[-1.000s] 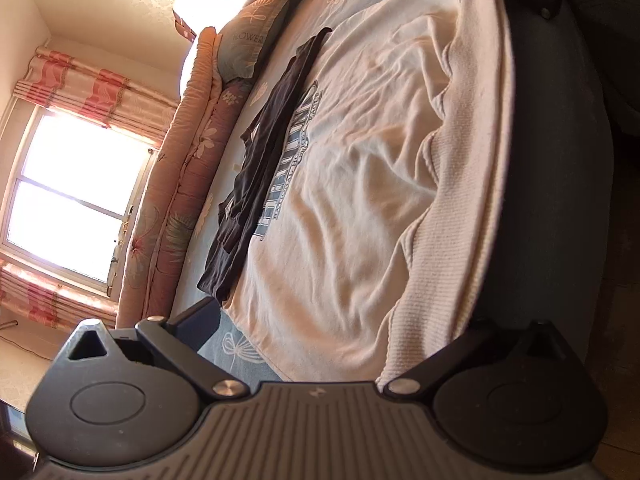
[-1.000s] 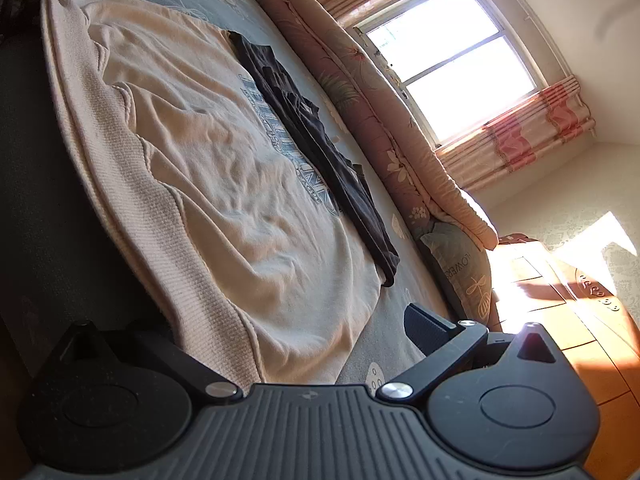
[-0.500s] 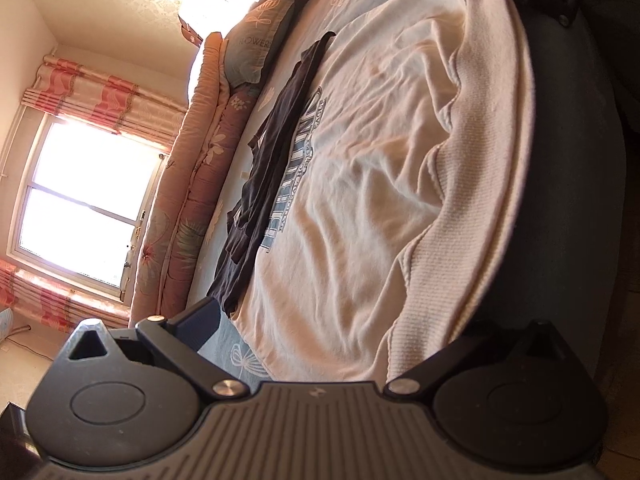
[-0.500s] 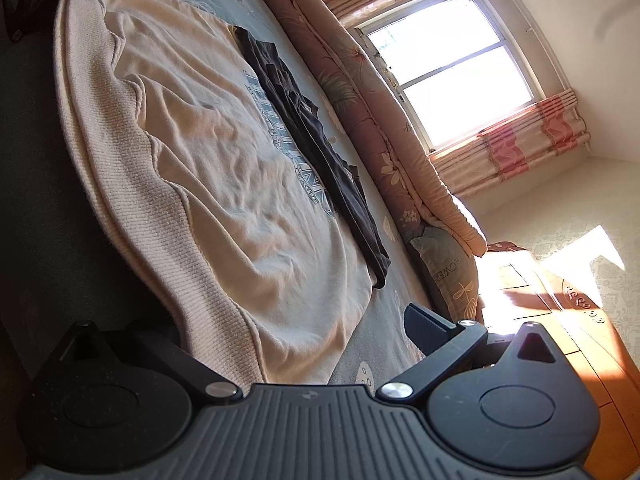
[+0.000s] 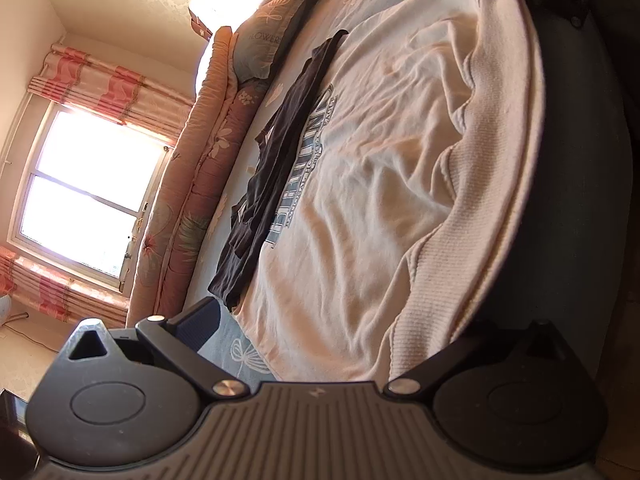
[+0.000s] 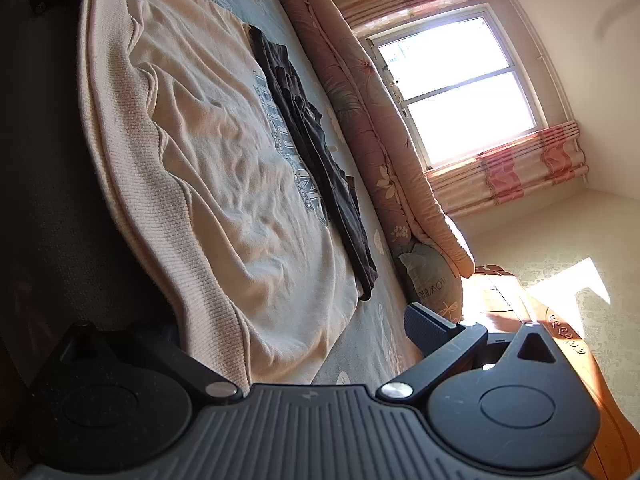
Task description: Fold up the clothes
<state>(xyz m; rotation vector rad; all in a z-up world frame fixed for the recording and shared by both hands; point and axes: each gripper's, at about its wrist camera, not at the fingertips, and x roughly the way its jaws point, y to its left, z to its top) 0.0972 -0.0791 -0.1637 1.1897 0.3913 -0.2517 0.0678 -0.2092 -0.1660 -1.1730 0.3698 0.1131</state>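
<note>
Left wrist view: cream sweatshirt [image 5: 380, 184] spread flat on bed [image 5: 224, 344], ribbed hem at the bed's near edge. Dark garment [image 5: 276, 168] lies along its far side. Left gripper [image 5: 332, 328] spread wide at one hem corner; right gripper [image 6: 292, 332] likewise, grasping nothing.

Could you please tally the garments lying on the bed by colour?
Cream knit sweatshirt with blue lettering: 1
Dark, near-black garment lying along its far edge: 1
Total: 2 garments
</note>
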